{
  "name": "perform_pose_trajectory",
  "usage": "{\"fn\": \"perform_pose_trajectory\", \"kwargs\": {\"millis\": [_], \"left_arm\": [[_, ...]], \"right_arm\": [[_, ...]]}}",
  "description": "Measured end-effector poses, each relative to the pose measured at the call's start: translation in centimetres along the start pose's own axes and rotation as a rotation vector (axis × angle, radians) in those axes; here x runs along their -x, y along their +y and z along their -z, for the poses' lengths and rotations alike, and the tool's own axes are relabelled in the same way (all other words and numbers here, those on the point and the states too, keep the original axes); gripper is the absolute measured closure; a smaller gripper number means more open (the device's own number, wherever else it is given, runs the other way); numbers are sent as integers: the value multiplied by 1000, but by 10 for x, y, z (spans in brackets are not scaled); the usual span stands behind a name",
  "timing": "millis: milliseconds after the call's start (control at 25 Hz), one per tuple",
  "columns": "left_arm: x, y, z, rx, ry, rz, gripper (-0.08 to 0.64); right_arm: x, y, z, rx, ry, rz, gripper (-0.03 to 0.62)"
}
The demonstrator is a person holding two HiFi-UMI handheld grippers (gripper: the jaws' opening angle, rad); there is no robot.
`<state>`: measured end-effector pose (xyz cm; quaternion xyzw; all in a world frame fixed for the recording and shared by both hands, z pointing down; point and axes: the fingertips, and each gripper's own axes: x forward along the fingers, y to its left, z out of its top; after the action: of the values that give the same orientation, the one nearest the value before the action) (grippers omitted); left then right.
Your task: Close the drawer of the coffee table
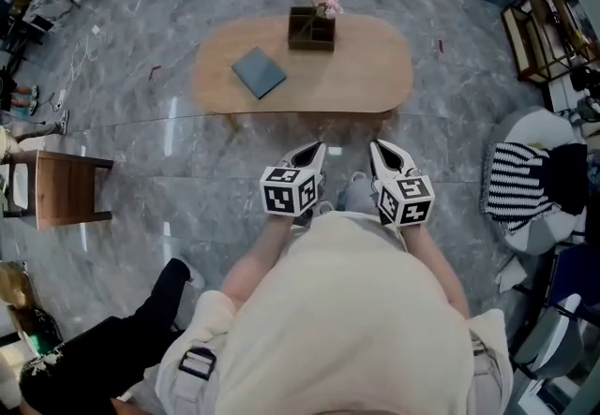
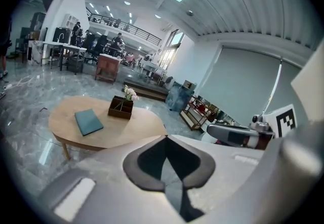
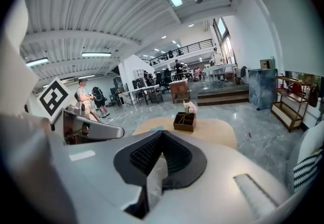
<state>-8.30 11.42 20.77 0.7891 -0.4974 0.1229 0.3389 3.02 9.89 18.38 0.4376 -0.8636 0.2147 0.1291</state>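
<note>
Far left: a small wooden side table stands at the left edge of the head view, well apart from you.
Left gripper: you hold your left gripper in front of your chest at lower centre, its jaws pressed together with nothing between them.
Coffee table: the oval coffee table sits at upper centre, ahead of both grippers and touched by neither.
Drawer: no view lets you make it out.
On the table: a teal book lies left of centre; a dark box with pale flowers stands at the far edge.
Right gripper: your right gripper is just beside the left one, jaw tips meeting, empty.
Far right: a striped cloth lies at the right edge.
</note>
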Motion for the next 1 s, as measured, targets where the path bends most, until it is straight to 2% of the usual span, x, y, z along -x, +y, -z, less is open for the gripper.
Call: {"fn": "perform_pose_trajectory", "kwargs": {"millis": [240, 440, 1000], "left_arm": [[1, 2, -2, -7, -9, 7, 558], [2, 5, -5, -38, -14, 5, 558], [13, 16, -9, -23, -37, -11, 558]], "right_arm": [[-2, 10, -5, 55, 5, 0, 594], [-3, 16, -14, 42, -23, -7, 594], [-9, 29, -16, 63, -28, -32, 594]]}}
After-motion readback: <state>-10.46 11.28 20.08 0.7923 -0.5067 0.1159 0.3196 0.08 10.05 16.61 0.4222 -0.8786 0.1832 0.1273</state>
